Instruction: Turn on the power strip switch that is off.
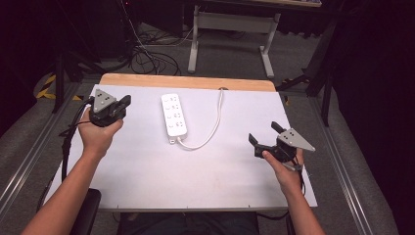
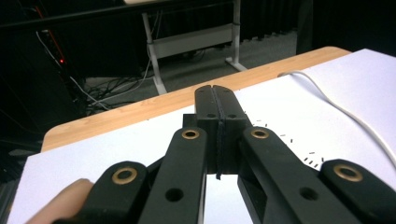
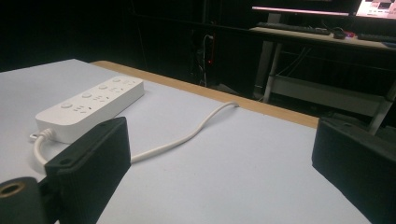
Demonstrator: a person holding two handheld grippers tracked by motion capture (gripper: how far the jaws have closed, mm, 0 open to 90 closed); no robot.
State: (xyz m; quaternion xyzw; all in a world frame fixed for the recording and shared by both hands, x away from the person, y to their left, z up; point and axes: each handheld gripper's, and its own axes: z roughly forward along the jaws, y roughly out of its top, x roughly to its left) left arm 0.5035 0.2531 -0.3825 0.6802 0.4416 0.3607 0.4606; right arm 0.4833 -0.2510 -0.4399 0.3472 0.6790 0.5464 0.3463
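Note:
A white power strip (image 1: pixel 174 115) lies mid-table on the white sheet (image 1: pixel 147 166), its white cable (image 1: pixel 208 134) looping right and up to the far edge. In the right gripper view the power strip (image 3: pixel 91 107) sits left of centre with the cable (image 3: pixel 187 135) running past. My left gripper (image 1: pixel 126 104) is held at the table's left, jaws pressed together with nothing between them, seen close in the left gripper view (image 2: pixel 217 100). At the right, my right gripper (image 1: pixel 264 133) is open and empty, its jaws wide apart (image 3: pixel 219 163), pointing toward the strip.
A wooden table edge (image 1: pixel 186 82) runs along the far side. Behind it stand white desk legs (image 1: pixel 195 44) and tangled floor cables (image 1: pixel 147 56). Metal rails (image 1: pixel 342 166) flank the table. Another desk with a keyboard (image 3: pixel 299 28) appears in the dark background.

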